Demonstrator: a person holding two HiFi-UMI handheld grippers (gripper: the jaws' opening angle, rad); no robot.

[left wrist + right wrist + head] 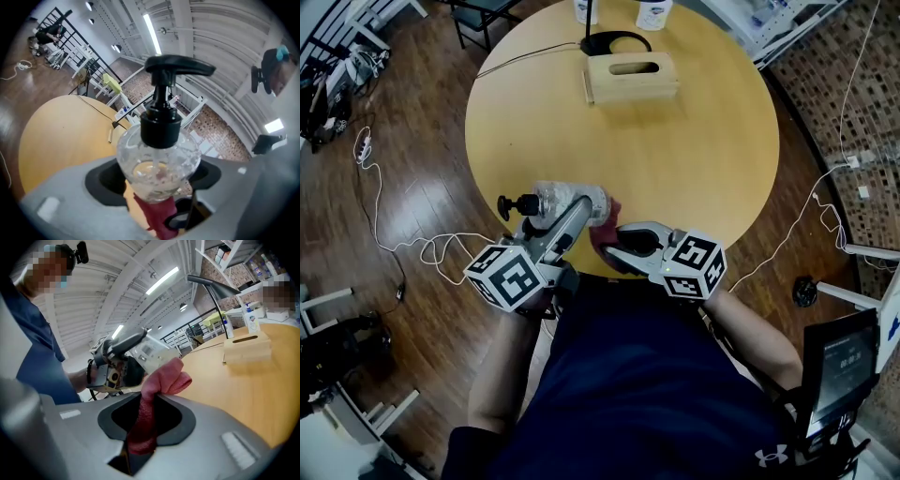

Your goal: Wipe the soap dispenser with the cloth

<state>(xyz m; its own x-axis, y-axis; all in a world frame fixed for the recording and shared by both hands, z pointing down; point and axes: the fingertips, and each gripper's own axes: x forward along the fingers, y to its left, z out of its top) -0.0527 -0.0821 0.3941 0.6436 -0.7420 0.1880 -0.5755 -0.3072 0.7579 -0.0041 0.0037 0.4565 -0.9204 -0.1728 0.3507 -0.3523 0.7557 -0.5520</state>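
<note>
Left gripper (567, 211): jaws clamped across the round belly of the clear plastic soap dispenser with black pump top (562, 200). In the left gripper view the bottle (158, 154) fills the gap between the two dark pads. It is pressed on both flanks, with its black pump head (176, 65) sticking out past the jaws. In the head view the bottle lies on its side, crosswise to the jaws, with the pump to the outer side of this gripper and the base toward the other gripper.

Right gripper (614, 242): jaws closed on the dark pink terry cloth (605, 220). In the right gripper view a strip of the cloth (157, 390) runs down through the slot between the pads. A bunched fold sticks out ahead of the fingertips.

Contact: the bunched fold lies against the base end of the bottle (150, 352), directly ahead of the right jaws. From the left gripper view the cloth (157, 215) shows just beneath and behind the bottle, partly seen through the clear wall.

Position: both grippers meet tip to tip over the near rim of the round yellow wooden table (675, 159). Whether the bottle touches the tabletop cannot be told.

Beyond the jaws, well apart on the far side of the table:
- A pale wooden tissue box (630, 77).
- A black lamp base (614, 42), just behind the box.
- White bottles (654, 11) at the far rim.
</note>
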